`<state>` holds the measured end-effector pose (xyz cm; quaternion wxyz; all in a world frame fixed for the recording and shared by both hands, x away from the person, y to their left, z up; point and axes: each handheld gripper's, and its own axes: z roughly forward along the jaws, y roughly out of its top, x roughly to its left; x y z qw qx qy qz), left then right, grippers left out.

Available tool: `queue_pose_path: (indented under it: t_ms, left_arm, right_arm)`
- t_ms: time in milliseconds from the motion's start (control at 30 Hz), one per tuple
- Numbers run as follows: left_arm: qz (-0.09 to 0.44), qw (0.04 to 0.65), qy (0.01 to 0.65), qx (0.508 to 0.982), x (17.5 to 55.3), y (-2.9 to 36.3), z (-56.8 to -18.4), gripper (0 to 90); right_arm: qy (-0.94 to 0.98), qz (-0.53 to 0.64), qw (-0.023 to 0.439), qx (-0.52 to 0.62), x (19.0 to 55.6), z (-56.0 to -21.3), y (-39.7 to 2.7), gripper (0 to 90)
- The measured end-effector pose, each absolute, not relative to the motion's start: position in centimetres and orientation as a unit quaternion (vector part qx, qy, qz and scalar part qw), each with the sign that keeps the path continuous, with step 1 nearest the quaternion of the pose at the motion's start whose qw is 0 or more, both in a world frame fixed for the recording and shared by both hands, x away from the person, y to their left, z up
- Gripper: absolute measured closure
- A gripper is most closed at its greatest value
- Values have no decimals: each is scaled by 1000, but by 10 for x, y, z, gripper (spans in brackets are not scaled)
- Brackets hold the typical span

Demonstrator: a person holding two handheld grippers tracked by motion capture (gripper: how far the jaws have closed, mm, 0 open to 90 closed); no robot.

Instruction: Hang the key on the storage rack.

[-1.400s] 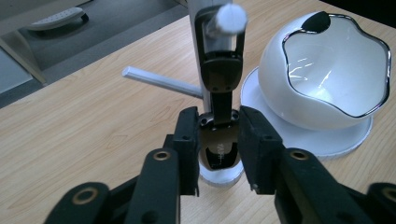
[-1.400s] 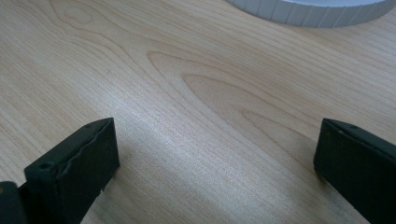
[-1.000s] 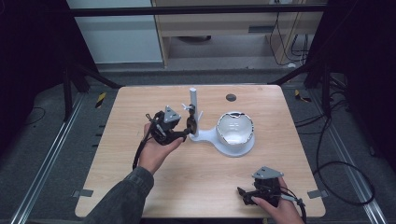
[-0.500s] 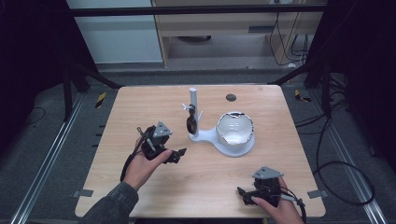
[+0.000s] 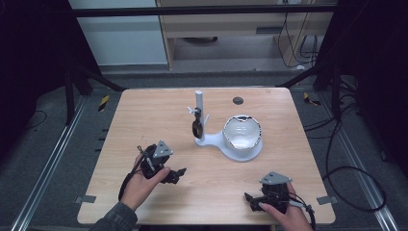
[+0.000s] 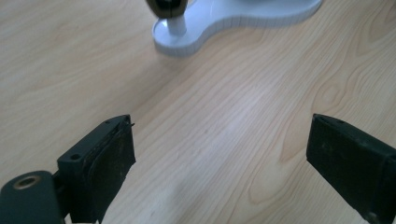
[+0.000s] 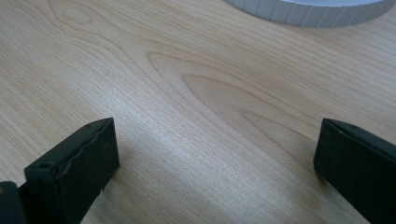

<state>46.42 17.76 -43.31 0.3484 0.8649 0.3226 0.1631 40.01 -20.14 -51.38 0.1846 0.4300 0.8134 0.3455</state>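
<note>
Jaws of left gripper [image 5: 179, 172] and right gripper [image 5: 248, 197] stand wide apart, empty, near the light wooden table's [image 5: 144, 115] front edge. Small dark oval piece [image 5: 197, 128] hangs on the white plastic post stand [image 5: 199, 103] mid-table — placement apparently done; nothing visibly left.

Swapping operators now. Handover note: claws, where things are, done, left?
Left claw: open, empty, jaws have just been opening; low over the table, short of the stand.
Right claw: open, empty, at the near right edge.
Dark ring hangs on the stand's post; bowl sits on its base.
Done: ring hung, by the look of it.
Left: nothing obvious; check that the ring sits well.
</note>
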Motion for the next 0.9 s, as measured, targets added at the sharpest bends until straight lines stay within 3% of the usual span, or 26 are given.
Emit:
queue_pose_path:
  t_ms: [667,900]
  left_arm:
    - [163,329,402,839,456,252,-472,78]
    - [164,328,417,832,462,260,-483,76]
  right_arm:
    - [813,346,185,430,400,-514,-201,4]
    - [813,346,185,430,400,-514,-201,4]
